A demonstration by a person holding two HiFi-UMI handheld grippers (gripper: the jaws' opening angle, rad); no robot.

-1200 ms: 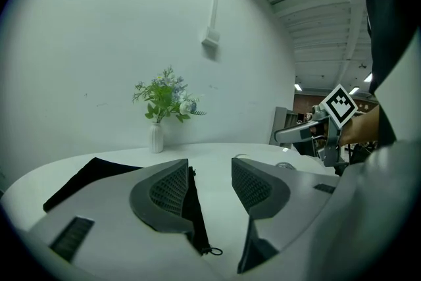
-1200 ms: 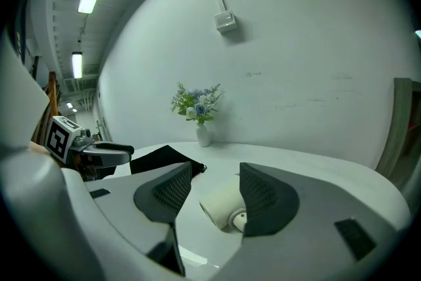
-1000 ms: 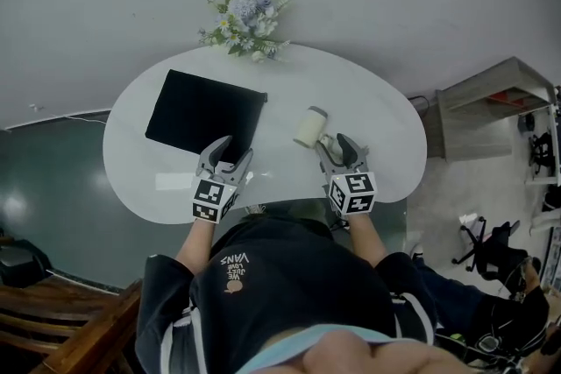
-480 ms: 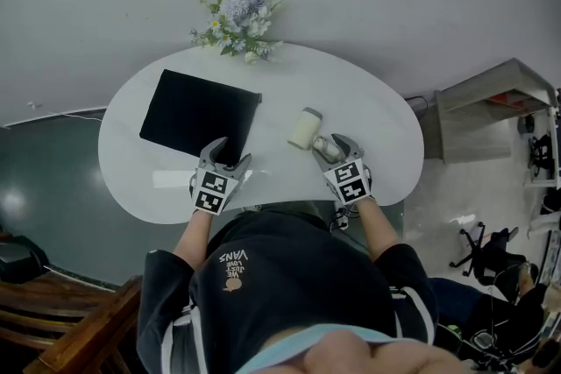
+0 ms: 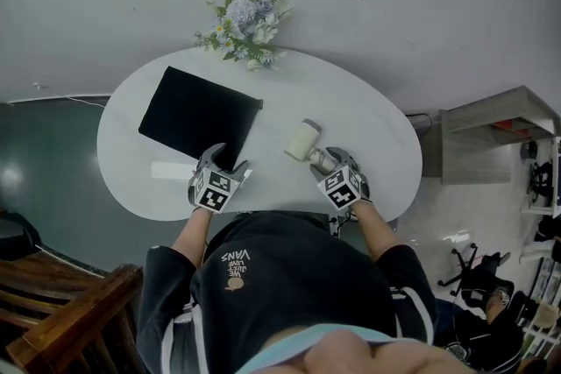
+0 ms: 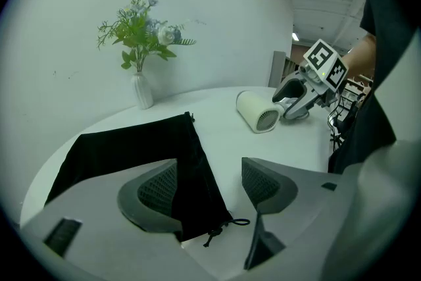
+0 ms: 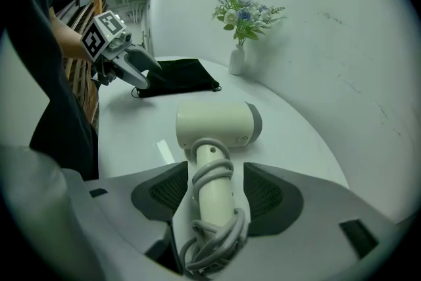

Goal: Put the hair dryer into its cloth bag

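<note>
Down over the white worktop [image 5: 368, 114]: black cloth bag [image 5: 197, 114] flat at ten o'clock, drawstring mouth turned toward the person, likely so it can be pinched open. Cream hair dryer [image 5: 302, 142] on its side just toward three o'clock of centre, cord-wrapped handle pointing back, handy for a grab. Left tongs [image 5: 223, 160] just opened wide, straddling the bag's mouth corner, nothing pinched; right tongs [image 5: 331, 160] likewise just spread, bracketing the handle, not yet clamped.

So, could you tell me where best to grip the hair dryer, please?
Probably by its handle, from the butt end: the hair dryer lies flat, handle slim and straight, cord wound around it, whereas the barrel is wide and round.
</note>
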